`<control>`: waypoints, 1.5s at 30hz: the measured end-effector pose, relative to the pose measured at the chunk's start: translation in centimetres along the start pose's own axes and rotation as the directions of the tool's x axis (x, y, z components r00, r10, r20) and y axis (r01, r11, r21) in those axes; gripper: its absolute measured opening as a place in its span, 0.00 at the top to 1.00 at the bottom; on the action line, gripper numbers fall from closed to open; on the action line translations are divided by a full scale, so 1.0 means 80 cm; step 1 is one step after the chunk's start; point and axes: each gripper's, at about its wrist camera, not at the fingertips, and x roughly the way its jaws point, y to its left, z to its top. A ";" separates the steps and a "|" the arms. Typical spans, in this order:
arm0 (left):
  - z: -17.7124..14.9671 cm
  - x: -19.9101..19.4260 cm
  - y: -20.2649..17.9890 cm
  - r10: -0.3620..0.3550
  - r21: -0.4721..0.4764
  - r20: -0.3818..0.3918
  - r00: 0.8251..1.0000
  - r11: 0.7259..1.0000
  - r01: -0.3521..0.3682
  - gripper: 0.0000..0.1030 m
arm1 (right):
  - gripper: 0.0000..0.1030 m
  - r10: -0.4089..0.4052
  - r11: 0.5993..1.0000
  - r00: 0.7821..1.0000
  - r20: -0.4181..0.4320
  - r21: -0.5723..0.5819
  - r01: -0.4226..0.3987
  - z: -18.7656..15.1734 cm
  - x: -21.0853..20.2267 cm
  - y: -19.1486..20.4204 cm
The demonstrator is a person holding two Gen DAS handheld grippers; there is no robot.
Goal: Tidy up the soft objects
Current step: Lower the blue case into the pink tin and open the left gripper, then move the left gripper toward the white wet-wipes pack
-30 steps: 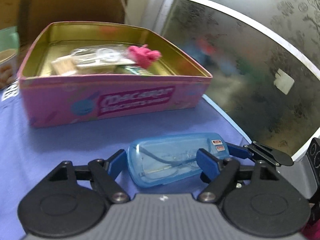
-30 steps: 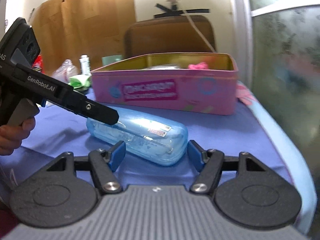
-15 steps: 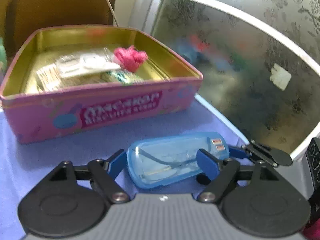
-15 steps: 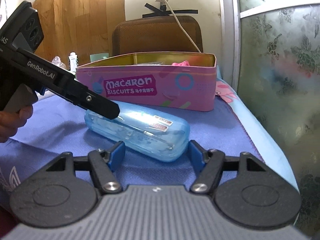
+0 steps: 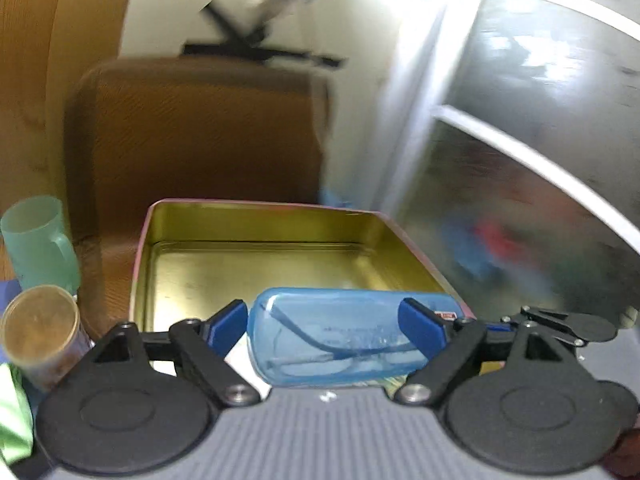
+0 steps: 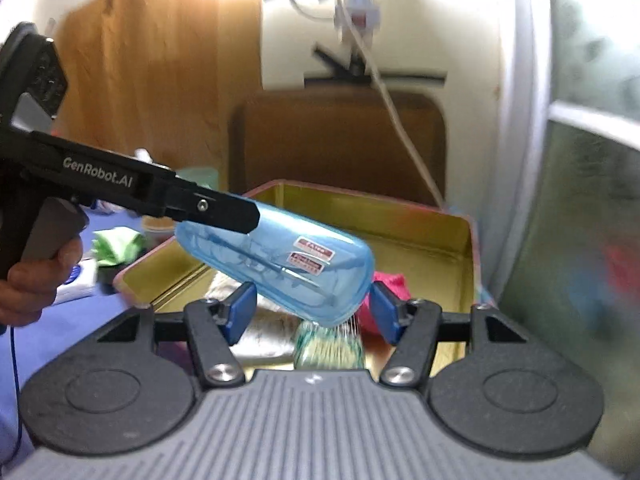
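Left wrist view: the left gripper [image 5: 324, 320] holds a clear blue glasses case [image 5: 340, 336] across its width, both blue pads against the case ends, jaws clamped on it. Spectacles show through the plastic. The case hangs over the near edge of an open tin [image 5: 256, 256] with a gold inside and a pink rim; the far half of the tin floor is bare metal. Left of the tin stand a pale green mug [image 5: 38, 240] and, nearer, a round jar with a gold lid [image 5: 40, 332]. A bit of green cloth [image 5: 12, 412] sits at the left edge. Behind the tin is a brown chair back [image 5: 192, 136]; beyond it a cream wall, and on the right a frosted glass panel [image 5: 540, 208] in a white frame. Picture is motion-blurred.

Right wrist view: the right gripper [image 6: 312, 308] has its pads apart, one on each side of the case's lower end; I cannot tell whether they touch it. The case tilts, upper end in the left gripper's black fingers [image 6: 224, 212], held clear above the tin. In the tin lie a pink soft thing [image 6: 388, 284], a green-striped packet [image 6: 328, 344] and a pale wrapped item. The person's left hand [image 6: 36, 280] grips the handle. The table carries a blue cloth [image 6: 68, 320]. A white cable [image 6: 400, 120] runs down the wall.
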 end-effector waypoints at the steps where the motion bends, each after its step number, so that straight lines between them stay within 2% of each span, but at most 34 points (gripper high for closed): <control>1: 0.006 0.015 0.010 0.012 -0.026 -0.019 1.000 1.000 -0.013 0.17 | 0.38 0.017 0.999 0.999 -0.051 0.030 -0.015 0.012 0.022 -0.009; 4: 0.016 0.058 0.041 0.034 -0.102 -0.090 0.995 0.994 -0.043 0.18 | 0.37 0.054 0.994 0.984 -0.171 0.098 -0.038 0.033 0.078 -0.030; 6: 0.018 0.081 0.053 0.043 -0.142 -0.126 0.991 0.988 -0.061 0.16 | 0.37 0.049 0.992 0.973 -0.226 0.121 -0.022 0.037 0.105 -0.039; 8: 0.022 0.092 0.055 0.052 -0.153 -0.130 0.990 0.986 -0.072 0.15 | 0.36 0.026 0.994 0.969 -0.244 0.110 0.001 0.039 0.120 -0.039; 10: 0.022 0.095 0.054 0.064 -0.164 -0.136 0.989 0.983 -0.086 0.15 | 0.36 -0.042 0.998 0.968 -0.247 0.044 0.055 0.041 0.129 -0.031; 11: 0.021 0.090 0.053 0.066 -0.164 -0.130 0.989 0.983 -0.087 0.15 | 0.36 -0.068 0.997 0.967 -0.245 0.026 0.076 0.042 0.129 -0.027; 15: 0.018 0.048 0.044 0.063 -0.140 -0.059 0.996 0.988 -0.071 0.15 | 0.36 -0.081 0.995 0.974 -0.210 0.044 0.092 0.046 0.119 -0.027; 19: 0.003 -0.021 0.036 0.055 -0.101 0.018 0.998 0.993 -0.053 0.15 | 0.36 -0.082 0.995 0.987 -0.140 0.050 0.090 0.041 0.073 -0.013; 21: -0.022 -0.065 0.030 0.057 -0.051 0.060 0.997 0.997 -0.054 0.15 | 0.36 -0.061 0.997 0.995 -0.084 0.051 0.065 0.033 0.043 0.001; 23: -0.058 -0.115 0.023 0.051 0.018 0.111 0.992 0.998 -0.053 0.15 | 0.36 -0.041 0.999 0.999 0.009 0.028 0.041 0.014 -0.004 0.023; 25: -0.096 -0.151 0.015 0.062 0.082 0.145 0.987 0.994 -0.074 0.15 | 0.36 -0.019 1.000 0.994 0.105 0.001 0.019 -0.016 -0.053 0.046; 27: -0.136 -0.172 0.009 0.093 0.129 0.145 0.985 0.985 -0.112 0.14 | 0.36 -0.007 1.000 0.987 0.161 -0.024 0.011 -0.050 -0.086 0.069; 29: -0.176 -0.179 0.010 0.132 0.155 0.111 0.985 0.977 -0.148 0.14 | 0.36 -0.009 0.999 0.985 0.175 -0.038 0.016 -0.087 -0.110 0.083; 31: -0.207 -0.177 0.018 0.177 0.158 0.057 0.983 0.970 -0.184 0.15 | 0.36 -0.021 0.999 0.992 0.127 -0.030 0.025 -0.118 -0.107 0.097; 33: -0.228 -0.171 0.029 0.226 0.148 0.013 0.974 0.963 -0.225 0.17 | 0.37 -0.020 1.000 0.998 0.067 -0.018 0.021 -0.144 -0.097 0.110; 36: -0.252 -0.180 0.047 0.313 0.140 0.003 0.950 0.940 -0.310 0.17 | 0.37 -0.034 0.999 0.999 0.012 -0.031 0.034 -0.168 -0.083 0.132; 40: -0.265 -0.186 0.071 0.408 0.102 -0.017 0.913 0.909 -0.404 0.15 | 0.37 -0.053 0.998 0.998 0.022 -0.029 0.054 -0.178 -0.071 0.152; 41: -0.266 -0.187 0.078 0.422 0.081 -0.022 0.906 0.904 -0.419 0.08 | 0.38 -0.054 0.998 0.998 0.020 -0.022 0.055 -0.179 -0.067 0.155; 42: -0.269 -0.190 0.086 0.438 0.059 -0.021 0.899 0.898 -0.437 0.06 | 0.38 -0.051 0.999 0.999 0.013 -0.012 0.051 -0.183 -0.065 0.157; 45: -0.272 -0.199 0.102 0.468 0.034 -0.017 0.883 0.883 -0.468 0.05 | 0.36 -0.070 0.998 0.997 0.013 -0.007 0.070 -0.188 -0.060 0.171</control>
